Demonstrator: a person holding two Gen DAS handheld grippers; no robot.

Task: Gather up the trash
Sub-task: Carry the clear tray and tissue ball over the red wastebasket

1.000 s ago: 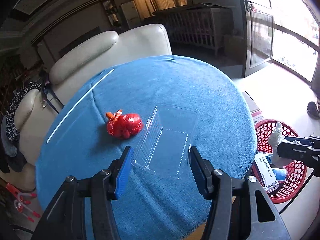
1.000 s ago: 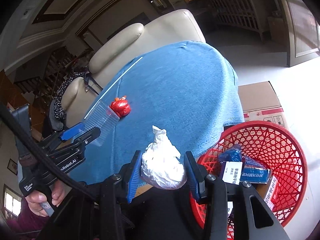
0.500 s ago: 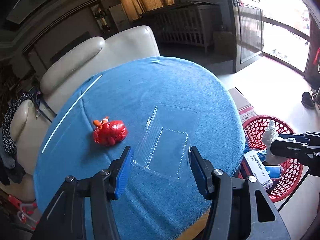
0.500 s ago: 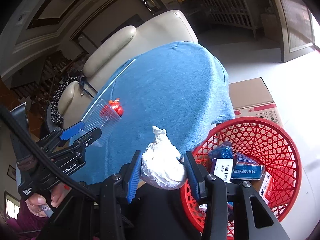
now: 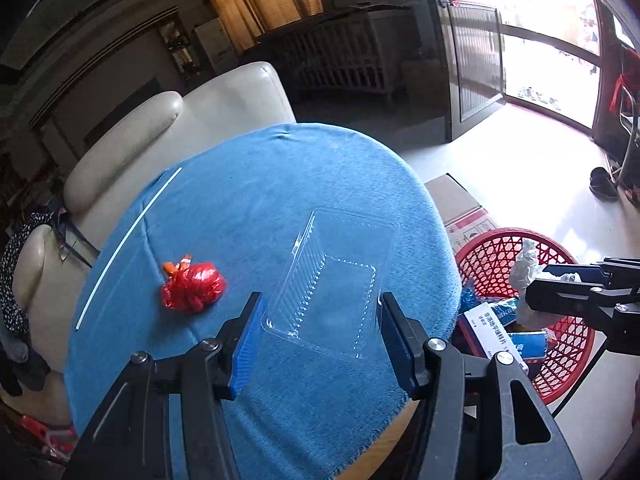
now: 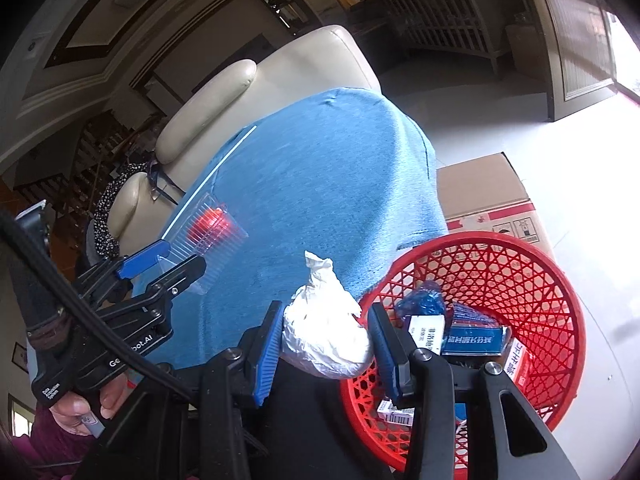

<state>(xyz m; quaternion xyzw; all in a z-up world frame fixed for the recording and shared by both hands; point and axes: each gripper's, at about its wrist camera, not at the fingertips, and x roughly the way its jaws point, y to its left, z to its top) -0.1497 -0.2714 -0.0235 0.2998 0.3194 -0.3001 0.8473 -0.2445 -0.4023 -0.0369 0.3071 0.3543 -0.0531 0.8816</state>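
Right gripper (image 6: 326, 336) clamped on white tied bag (image 6: 326, 330), at the red basket (image 6: 520, 264) rim, lower center of frame. Left gripper (image 5: 320, 332) fingers spread wide around clear plastic tray (image 5: 336, 280) on blue tablecloth (image 5: 248, 184), not gripping. Red bag (image 5: 192, 292) left of tray.

Cream leather sofa (image 5: 208, 120) behind, bright glass doors (image 5: 548, 32) right.

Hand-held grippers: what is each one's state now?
Left hand-held gripper: open around the clear plastic tray.
Right hand-held gripper: closed on the white knotted plastic bag.
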